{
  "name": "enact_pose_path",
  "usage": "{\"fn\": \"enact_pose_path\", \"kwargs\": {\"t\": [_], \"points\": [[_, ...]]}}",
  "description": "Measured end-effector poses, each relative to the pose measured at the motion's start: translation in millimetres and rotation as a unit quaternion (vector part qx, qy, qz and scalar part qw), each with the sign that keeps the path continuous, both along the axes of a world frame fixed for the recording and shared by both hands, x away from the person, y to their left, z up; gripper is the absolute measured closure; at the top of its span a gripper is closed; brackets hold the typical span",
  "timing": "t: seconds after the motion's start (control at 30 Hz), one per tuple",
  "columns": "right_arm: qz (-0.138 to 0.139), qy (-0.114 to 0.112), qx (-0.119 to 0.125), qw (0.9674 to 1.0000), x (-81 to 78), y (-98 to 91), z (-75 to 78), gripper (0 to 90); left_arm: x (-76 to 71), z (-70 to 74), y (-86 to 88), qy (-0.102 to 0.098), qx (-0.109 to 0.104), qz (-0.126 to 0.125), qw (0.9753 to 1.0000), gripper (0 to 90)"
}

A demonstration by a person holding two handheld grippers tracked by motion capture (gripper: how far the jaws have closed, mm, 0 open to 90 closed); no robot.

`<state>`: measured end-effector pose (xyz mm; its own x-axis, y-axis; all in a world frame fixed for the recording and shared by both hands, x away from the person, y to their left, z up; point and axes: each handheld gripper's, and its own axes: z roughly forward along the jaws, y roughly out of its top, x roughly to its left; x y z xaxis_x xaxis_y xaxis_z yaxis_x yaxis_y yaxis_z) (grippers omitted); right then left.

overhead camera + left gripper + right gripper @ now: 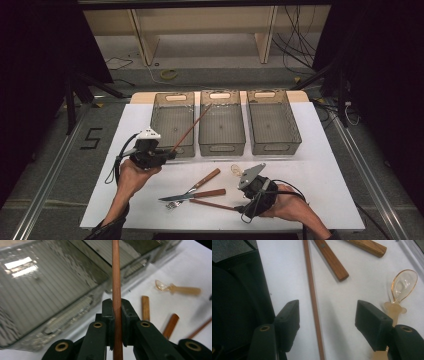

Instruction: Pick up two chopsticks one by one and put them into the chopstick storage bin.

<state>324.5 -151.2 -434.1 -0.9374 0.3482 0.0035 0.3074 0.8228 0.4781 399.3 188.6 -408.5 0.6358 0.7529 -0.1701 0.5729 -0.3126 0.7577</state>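
Note:
My left gripper [169,154] is shut on a thin brown chopstick [192,127] and holds it off the table. The stick slants up to the right over the left bin [172,97] towards the middle bin [221,147]. In the left gripper view the chopstick [116,285] runs straight up between the closed pads of the left gripper [116,308]. My right gripper [327,308] stands open low over the white tabletop. A second chopstick [312,295] lies on the table between its jaws, untouched. In the high view the right gripper [242,205] sits at the near right, by the end of that chopstick [212,204].
A wooden-handled knife [197,195] and fork [200,182] lie crossed at the table's middle. A clear amber spoon [235,170] lies just right of them and close to my right jaw, spoon [403,286]. A third grey bin [274,146] stands at the back right.

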Motion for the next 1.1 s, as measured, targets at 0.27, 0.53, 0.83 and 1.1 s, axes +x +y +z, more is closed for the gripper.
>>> {"fn": "enact_pose_path", "kwargs": {"t": [0.27, 0.53, 0.83, 1.1], "points": [[0.0, 0.003, 0.0, 1.0, -0.3, 0.7, -2.0, 35.2, 32.0, 10.5, 12.7, 0.006, -0.005, 0.044, 0.999, 83.1], [-0.003, 0.006, 0.0, 1.0, -0.2, 1.2, -2.9, 34.7, 60.1, 9.5, 22.9, 0.02, -0.006, 0.076, 0.9969, 83.1], [0.001, 0.007, -0.001, 1.0, 0.3, 0.6, -3.2, 34.7, 85.6, -1.2, 28.1, 0.046, 0.003, 0.107, 0.9933, 83.1], [-0.004, 0.01, -0.003, 0.9999, 0.9, 0.3, -3.6, 34.6, 95.0, -11.2, 29.9, 0.068, 0.007, 0.115, 0.9909, 83.0]]}}
